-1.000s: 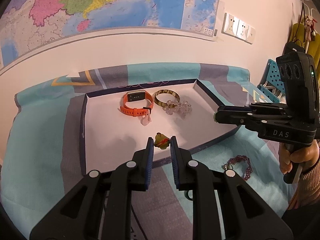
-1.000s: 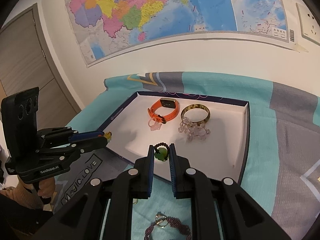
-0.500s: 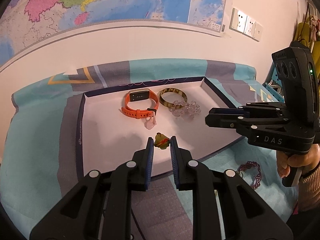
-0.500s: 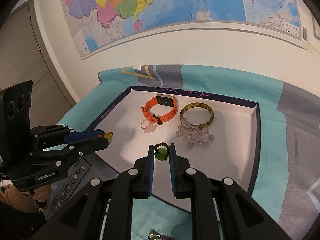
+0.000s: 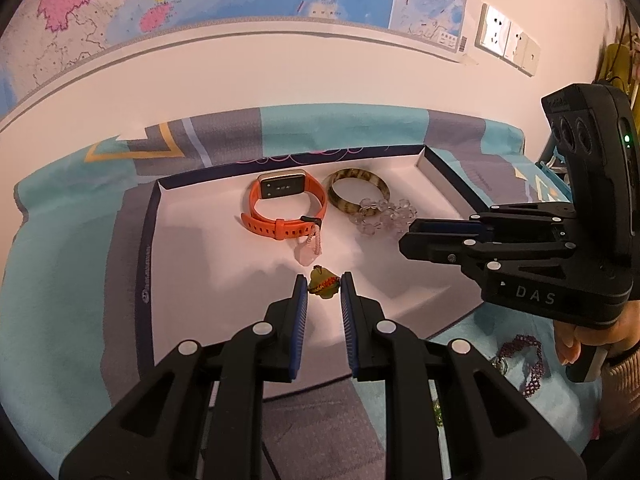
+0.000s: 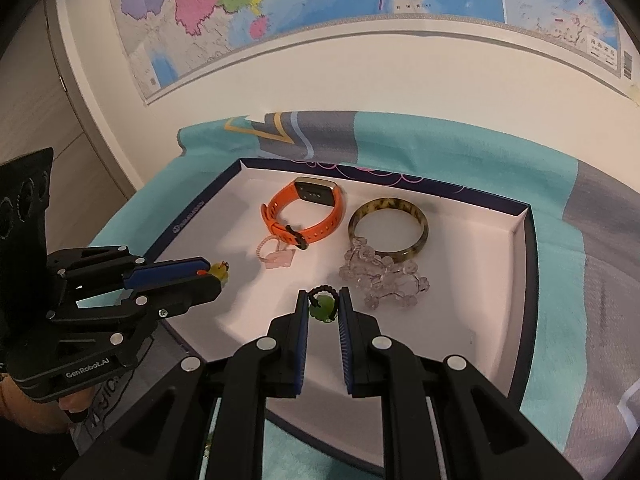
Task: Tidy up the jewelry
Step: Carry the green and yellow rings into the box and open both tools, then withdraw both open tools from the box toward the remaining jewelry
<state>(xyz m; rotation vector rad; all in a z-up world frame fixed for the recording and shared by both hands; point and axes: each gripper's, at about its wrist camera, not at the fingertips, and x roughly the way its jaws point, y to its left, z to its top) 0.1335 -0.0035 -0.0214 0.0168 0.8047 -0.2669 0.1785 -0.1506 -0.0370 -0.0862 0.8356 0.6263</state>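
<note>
A white tray with a dark blue rim (image 5: 146, 264) lies on the cloth. In it lie an orange watch (image 5: 286, 210), a mottled brown bangle (image 5: 358, 190), a clear bead bracelet (image 5: 382, 216) and a pink charm (image 5: 308, 250). My left gripper (image 5: 323, 278) is shut on a yellow-green pendant with a red cord (image 5: 325, 289), over the tray's near part. My right gripper (image 6: 322, 296) is shut on a green pendant with a black beaded loop (image 6: 322, 309), just in front of the clear bead bracelet (image 6: 384, 280). In the right wrist view the left gripper (image 6: 216, 276) hangs over the tray's left rim.
A teal and grey cloth (image 5: 60, 280) covers the table against a wall with a map (image 6: 320, 8). A purple beaded bracelet (image 5: 528, 364) lies on the cloth right of the tray, below the hand that holds the right gripper (image 5: 404, 240). Wall sockets (image 5: 506, 42) sit at the upper right.
Both grippers have come forward and lower over the tray, each still holding its pendant. The tray and its jewelry look larger and nearer.
</note>
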